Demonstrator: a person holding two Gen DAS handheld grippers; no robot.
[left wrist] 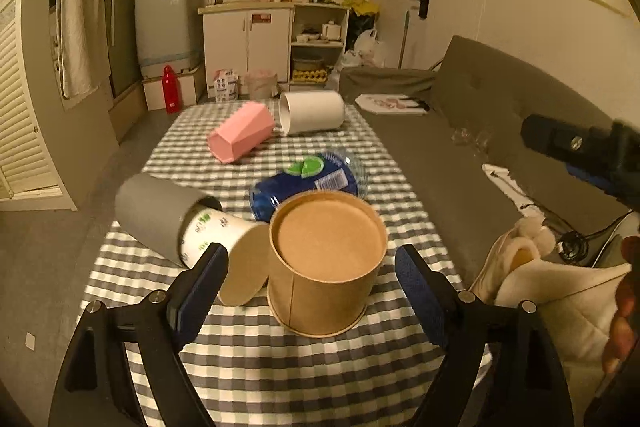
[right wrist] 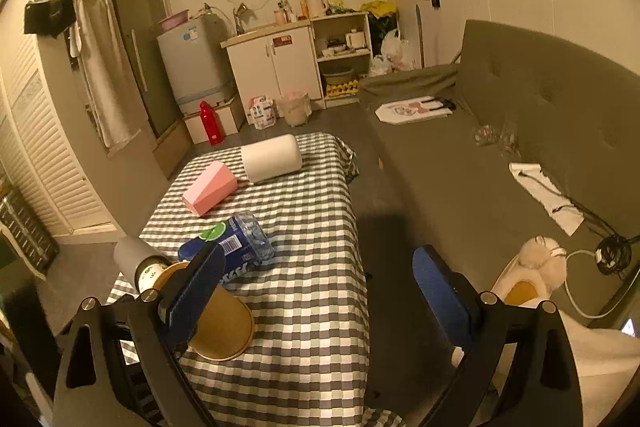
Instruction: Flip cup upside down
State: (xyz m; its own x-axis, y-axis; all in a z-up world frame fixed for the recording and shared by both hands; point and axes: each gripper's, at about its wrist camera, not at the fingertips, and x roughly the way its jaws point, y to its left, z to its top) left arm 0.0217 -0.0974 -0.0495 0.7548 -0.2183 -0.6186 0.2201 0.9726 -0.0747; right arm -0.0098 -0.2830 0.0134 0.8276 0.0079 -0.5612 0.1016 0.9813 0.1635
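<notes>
Left tool (left wrist: 312, 291) spread wide, released, straddling the brown paper cup (left wrist: 326, 263). Cup stands upside down, base up, on the checked surface (left wrist: 280, 367), touching a sleeved paper cup (left wrist: 188, 227) lying beside it. Right tool (right wrist: 316, 291) spread wide, grasping nothing.

Cups scattered on a checked table (left wrist: 256, 367)

Brown cup (left wrist: 326, 263) inverted; grey cup (left wrist: 154, 223), pink cup (left wrist: 240, 133), white cup (left wrist: 312, 111), blue bottle (left wrist: 304, 187) lie sideways.

A red bottle (right wrist: 211, 125) stands on the floor by the white cabinet (right wrist: 276, 67); grey sofa (right wrist: 520, 115) alongside.
</notes>
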